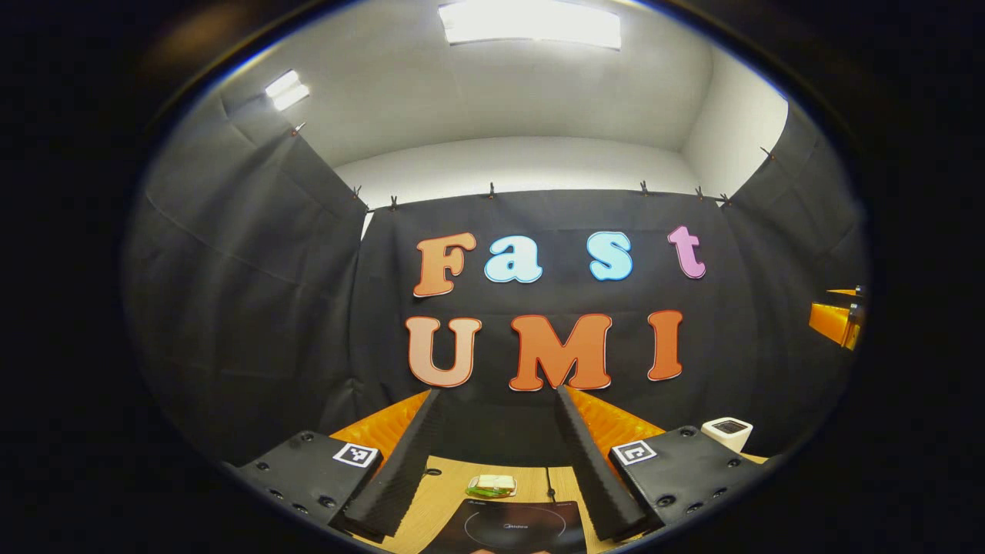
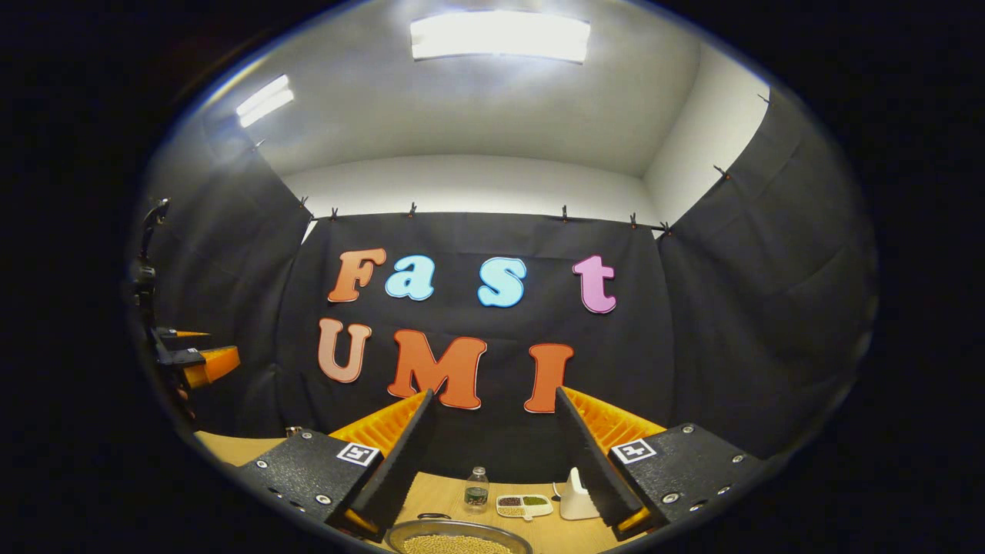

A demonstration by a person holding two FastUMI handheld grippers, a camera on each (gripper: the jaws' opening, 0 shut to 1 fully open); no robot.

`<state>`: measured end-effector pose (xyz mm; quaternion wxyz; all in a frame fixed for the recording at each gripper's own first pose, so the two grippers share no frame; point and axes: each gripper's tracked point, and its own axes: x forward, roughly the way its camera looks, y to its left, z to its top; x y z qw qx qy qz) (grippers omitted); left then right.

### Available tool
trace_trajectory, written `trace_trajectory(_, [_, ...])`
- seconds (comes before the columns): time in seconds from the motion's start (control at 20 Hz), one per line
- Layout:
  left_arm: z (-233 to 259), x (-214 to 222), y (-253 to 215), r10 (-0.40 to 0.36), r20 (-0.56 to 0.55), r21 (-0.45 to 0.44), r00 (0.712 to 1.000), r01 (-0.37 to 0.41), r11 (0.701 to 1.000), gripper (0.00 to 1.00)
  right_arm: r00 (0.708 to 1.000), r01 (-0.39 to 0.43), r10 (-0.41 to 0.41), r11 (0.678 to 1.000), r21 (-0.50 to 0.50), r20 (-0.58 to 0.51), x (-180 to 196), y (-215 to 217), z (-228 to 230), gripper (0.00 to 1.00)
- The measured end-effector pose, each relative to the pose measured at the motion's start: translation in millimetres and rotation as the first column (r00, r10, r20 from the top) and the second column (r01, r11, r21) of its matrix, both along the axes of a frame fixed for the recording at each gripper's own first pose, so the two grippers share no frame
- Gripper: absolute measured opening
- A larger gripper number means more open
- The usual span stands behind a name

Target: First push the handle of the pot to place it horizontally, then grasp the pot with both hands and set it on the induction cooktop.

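**Left gripper held open above the cooktop**

The left gripper (image 1: 496,462) is raised over the wooden table (image 1: 446,492), its two fingers wide apart with nothing between them. Below them lies the dark induction cooktop (image 1: 509,527). Just behind it is a small packet (image 1: 491,485). A white device (image 1: 727,433) stands at the right. The other gripper (image 1: 839,319) shows at the far right edge.

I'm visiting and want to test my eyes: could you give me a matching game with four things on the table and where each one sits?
Things:
1. cooktop
2. pot
3. bottle
4. sandwich

Places:
A. just beyond the cooktop
B. at the bottom of the right gripper view, holding small grains
C. standing beyond the pot, left of a divided dish
D. flat between the left gripper's fingers

Pairs: 1-D, 2-B, 3-C, 4-A
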<state>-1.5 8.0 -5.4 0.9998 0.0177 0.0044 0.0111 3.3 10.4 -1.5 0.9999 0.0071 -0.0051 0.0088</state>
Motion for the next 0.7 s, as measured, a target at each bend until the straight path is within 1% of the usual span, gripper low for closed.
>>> trace_trajectory(0.5, [-3, 1, -2, -0.009, -0.009, -0.006, 1.000, 0.009, 1.000, 0.97, 1.000, 0.015, -0.014, 0.999, 0.029, -0.024, -1, -8, -9, 0.94])
trace_trajectory(0.7, [-5, 0, -3, -0.010, -0.008, -0.008, 1.000, 0.010, 1.000, 0.97, 0.999, 0.014, -0.013, 1.000, 0.026, -0.050, -5, -9, -21, 0.94])
